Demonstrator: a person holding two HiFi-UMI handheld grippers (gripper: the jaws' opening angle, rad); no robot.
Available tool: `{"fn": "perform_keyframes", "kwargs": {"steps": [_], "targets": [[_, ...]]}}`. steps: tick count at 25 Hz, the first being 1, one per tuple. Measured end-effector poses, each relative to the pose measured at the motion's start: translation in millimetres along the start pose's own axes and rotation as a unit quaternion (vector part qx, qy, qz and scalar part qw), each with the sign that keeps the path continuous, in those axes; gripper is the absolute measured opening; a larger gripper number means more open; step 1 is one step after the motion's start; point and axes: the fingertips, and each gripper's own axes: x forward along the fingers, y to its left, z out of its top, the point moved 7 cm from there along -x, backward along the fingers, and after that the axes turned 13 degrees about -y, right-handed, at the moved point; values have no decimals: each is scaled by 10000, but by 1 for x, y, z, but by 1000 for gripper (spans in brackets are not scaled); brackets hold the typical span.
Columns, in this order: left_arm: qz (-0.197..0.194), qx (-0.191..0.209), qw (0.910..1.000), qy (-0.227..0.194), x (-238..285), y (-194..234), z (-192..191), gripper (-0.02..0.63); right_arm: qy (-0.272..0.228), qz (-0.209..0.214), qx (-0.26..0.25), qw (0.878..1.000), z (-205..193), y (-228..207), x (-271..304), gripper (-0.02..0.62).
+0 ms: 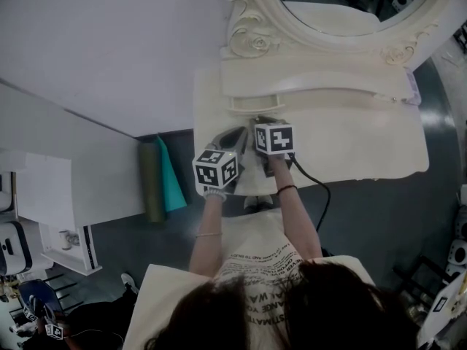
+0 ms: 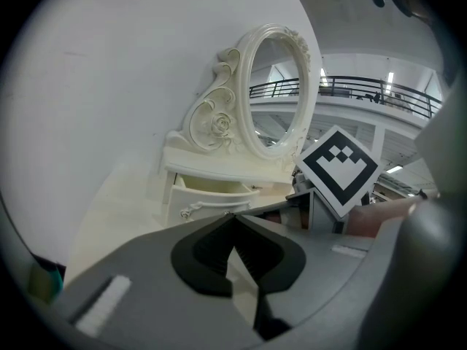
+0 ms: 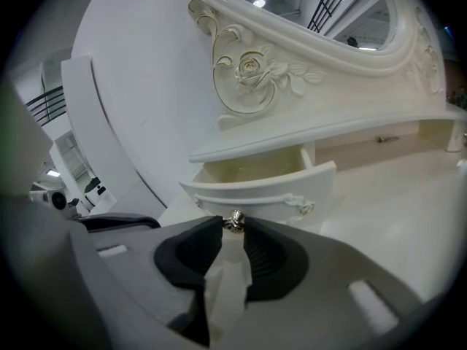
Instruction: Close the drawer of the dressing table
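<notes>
The cream dressing table (image 1: 350,144) has an oval mirror (image 1: 350,6) and a small drawer (image 1: 255,108) pulled open under its shelf. In the right gripper view the drawer front (image 3: 270,192) faces me, and its small metal knob (image 3: 234,221) sits between the tips of my right gripper (image 3: 233,228), which are pressed on it. My left gripper (image 2: 233,217) hangs just left of the right one, its tips touching with nothing between them. It points at the drawer (image 2: 211,199) from a short distance.
A dark green roll (image 1: 153,181) and a teal sheet (image 1: 168,173) lean on the floor left of the table. A white wall panel (image 1: 87,49) runs along the left. A black cable (image 1: 317,188) trails from the right gripper. White shelving (image 1: 66,217) stands at the far left.
</notes>
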Motion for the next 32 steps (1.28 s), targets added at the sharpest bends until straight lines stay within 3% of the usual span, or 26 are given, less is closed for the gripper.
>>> {"fn": "perform_keyframes", "kwargs": {"steps": [32], "targets": [[0, -45, 10000, 48, 23, 21, 4, 2, -45, 6, -52, 10000, 18, -9, 24, 98]]}}
